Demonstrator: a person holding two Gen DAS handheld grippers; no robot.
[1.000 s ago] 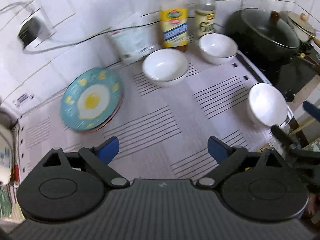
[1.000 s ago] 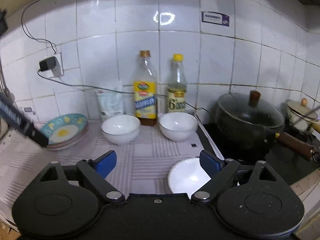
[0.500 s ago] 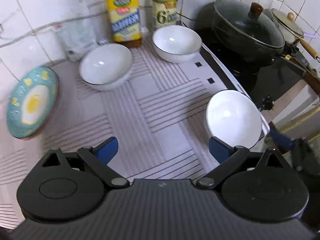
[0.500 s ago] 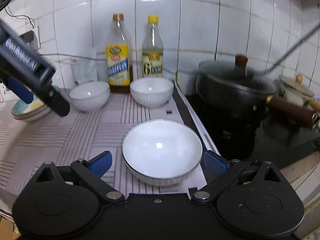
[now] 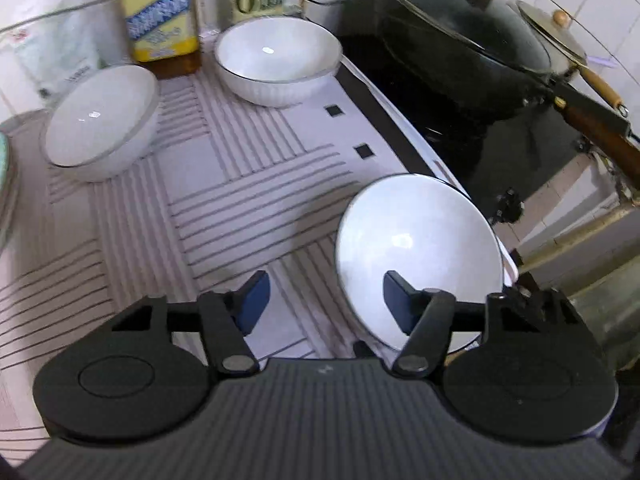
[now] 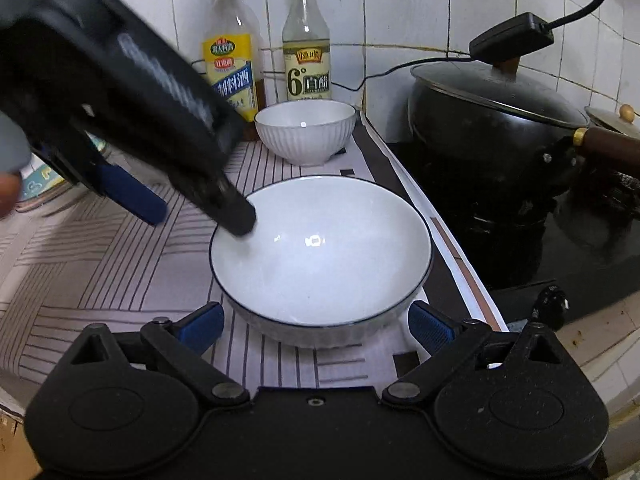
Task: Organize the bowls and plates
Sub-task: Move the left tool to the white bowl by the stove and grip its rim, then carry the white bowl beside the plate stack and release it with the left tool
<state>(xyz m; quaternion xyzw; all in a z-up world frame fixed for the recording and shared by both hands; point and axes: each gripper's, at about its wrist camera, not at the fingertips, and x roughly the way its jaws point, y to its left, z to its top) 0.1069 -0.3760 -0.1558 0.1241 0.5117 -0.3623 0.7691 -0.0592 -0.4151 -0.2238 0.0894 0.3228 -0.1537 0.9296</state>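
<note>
The nearest bowl (image 6: 320, 256) sat close to the worktop's (image 5: 240, 200) front right corner, beside the dark strip where the stove began. Both tools had converged on it, likely to move it toward the others.

The left hand-held gripper (image 5: 324, 300) straddled the bowl's left rim: one finger reached inside the bowl, the other stayed outside over the striped mat. Its jaws were closing, with the rim between them, yet neither pad pressed the wall, so the bowl was not gripped. Pinching the thin wall seemed a sensible hold, since the bowl is broad.

The right hand-held gripper (image 6: 316, 324) stood wide, its blue pads flanking the bowl's near side without touching it, gripping nothing. It looked placed to steady or bracket the bowl, though that is a judgement.

Two more white bowls waited toward the worktop's back edge: a ribbed one (image 5: 278, 60) near the back right corner, in front of the vinegar bottle (image 6: 306, 40), and another (image 5: 100, 122) further left, in front of the yellow-labelled bottle (image 5: 158, 8).

From the right wrist the left tool's body hid that left bowl and most of the patterned plate (image 6: 36, 184) at the left edge. The left view caught only a sliver of that plate. Whether the inner finger touched the bowl's floor could not be told.
</note>
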